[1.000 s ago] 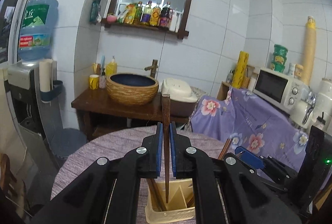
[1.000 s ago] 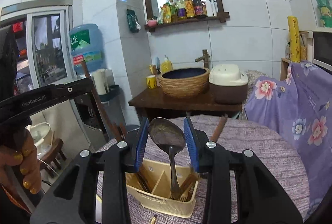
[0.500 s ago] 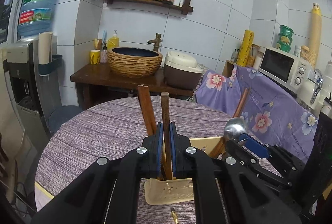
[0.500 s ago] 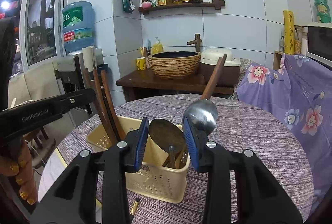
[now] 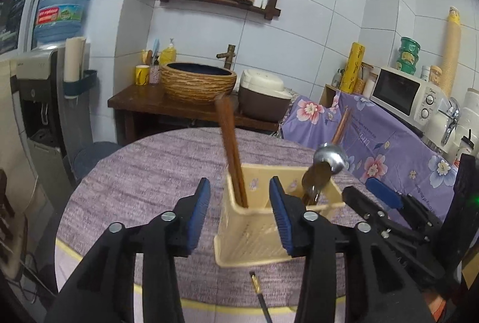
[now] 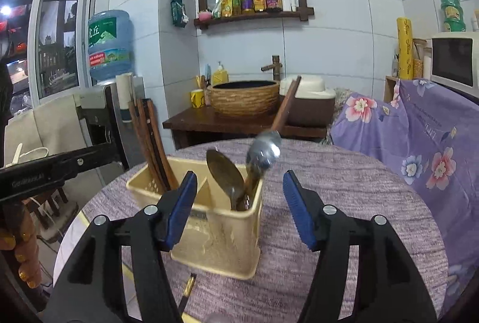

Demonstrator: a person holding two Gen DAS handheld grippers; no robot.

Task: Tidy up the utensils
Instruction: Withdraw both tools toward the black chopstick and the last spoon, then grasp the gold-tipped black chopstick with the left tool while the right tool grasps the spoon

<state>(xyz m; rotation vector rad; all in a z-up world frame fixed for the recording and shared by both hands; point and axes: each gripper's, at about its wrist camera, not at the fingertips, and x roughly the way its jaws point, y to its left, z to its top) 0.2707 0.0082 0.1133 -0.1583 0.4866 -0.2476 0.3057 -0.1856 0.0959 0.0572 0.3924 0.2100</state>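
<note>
A cream utensil holder [image 5: 254, 236] [image 6: 215, 233] stands on the round purple-clothed table. Brown chopsticks [image 5: 232, 155] [image 6: 151, 143] stand in its left compartment. A dark metal spoon [image 6: 226, 173] and a shiny ladle [image 6: 265, 151] [image 5: 329, 157] with a wooden handle stand in the right compartment. My left gripper [image 5: 239, 212] is open and empty, just in front of the holder. My right gripper [image 6: 239, 209] is open and empty, also just in front of the holder, and shows in the left wrist view [image 5: 371, 197]. One dark chopstick [image 5: 260, 299] [image 6: 185, 293] lies on the table by the near edge.
The table's near edge [image 5: 209, 305] has a yellow rim. A wooden washstand with a woven basin [image 5: 199, 83] stands behind the table. A flower-patterned cloth [image 5: 374, 137] covers a counter with a microwave [image 5: 404, 92] on the right. A water dispenser [image 5: 45, 83] stands left.
Both grippers have opened and drawn back. The chopstick from my left gripper now stands in the holder's left compartment, and the dark spoon from my right gripper stands in the right compartment.
</note>
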